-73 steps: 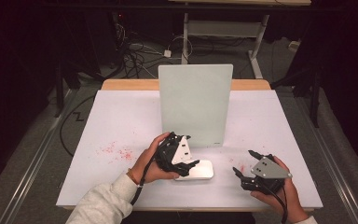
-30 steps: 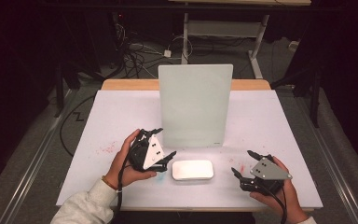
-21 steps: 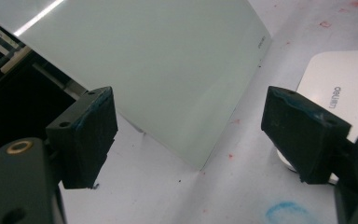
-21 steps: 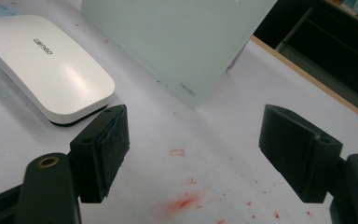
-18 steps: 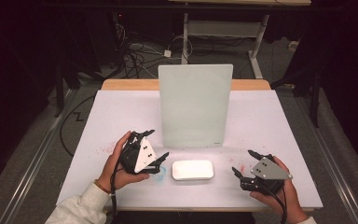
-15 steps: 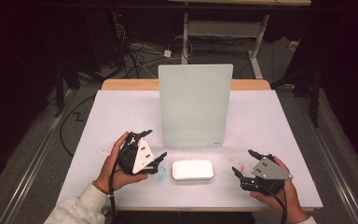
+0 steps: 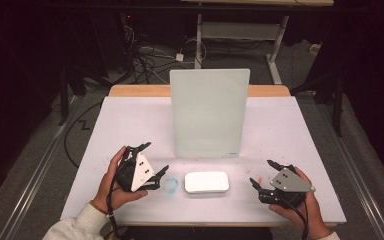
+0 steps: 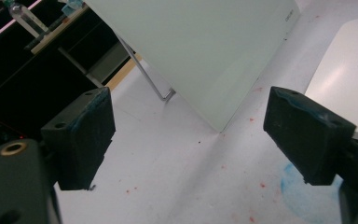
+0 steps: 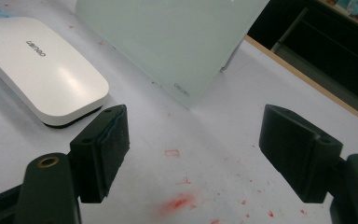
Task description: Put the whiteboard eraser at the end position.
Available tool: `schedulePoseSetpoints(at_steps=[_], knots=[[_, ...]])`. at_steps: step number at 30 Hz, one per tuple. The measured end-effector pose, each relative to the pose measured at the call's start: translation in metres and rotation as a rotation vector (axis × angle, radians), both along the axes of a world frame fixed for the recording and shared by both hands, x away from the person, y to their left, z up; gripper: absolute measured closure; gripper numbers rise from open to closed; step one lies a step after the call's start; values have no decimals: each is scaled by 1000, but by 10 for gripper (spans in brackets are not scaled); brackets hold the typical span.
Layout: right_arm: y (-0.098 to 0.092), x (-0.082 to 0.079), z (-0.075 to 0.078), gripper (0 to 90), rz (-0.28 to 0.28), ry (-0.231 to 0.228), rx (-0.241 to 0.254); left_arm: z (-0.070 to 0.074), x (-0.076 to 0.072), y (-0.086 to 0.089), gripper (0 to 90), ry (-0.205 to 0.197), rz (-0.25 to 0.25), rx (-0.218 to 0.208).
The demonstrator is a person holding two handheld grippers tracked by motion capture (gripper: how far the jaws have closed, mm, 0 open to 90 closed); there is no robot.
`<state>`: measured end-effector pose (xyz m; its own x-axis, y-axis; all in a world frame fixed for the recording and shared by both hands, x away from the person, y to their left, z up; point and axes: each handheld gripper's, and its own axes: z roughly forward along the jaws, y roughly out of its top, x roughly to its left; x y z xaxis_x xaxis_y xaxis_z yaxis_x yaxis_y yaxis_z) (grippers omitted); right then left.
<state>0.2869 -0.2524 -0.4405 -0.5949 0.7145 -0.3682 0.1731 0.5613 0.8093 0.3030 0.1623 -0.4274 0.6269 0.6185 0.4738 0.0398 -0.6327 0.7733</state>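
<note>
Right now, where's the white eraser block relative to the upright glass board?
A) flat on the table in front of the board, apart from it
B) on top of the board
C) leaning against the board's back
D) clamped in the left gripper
A: the white eraser block lies flat on the table, in front of the upright glass board with bare surface between them, and no jaws touch it.
</note>
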Motion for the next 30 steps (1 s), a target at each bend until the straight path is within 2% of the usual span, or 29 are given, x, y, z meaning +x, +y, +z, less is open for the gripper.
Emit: schedulePoseSetpoints(at_steps=[8, 11, 16, 18, 24, 27, 30], knots=[[-3, 0, 0, 250, -10, 1, 6, -16, -6, 13, 149, -14, 57, -3], [-4, -1, 0, 250, -19, 3, 5, -23, -7, 19, 149, 2, 75, 5], [-7, -2, 0, 250, -31, 2, 7, -30, -9, 29, 149, 37, 90, -9], [-8, -2, -1, 250, -31, 5, 8, -34, -10, 32, 149, 50, 96, 1], [-11, -2, -2, 250, -41, 6, 11, -45, -17, 42, 150, 111, 99, 11], [-10, -2, -2, 250, -41, 8, 11, -46, -19, 46, 150, 131, 103, -15], [-9, -3, -2, 249, -33, 8, 7, -45, -20, 44, 150, 124, 105, -19]])
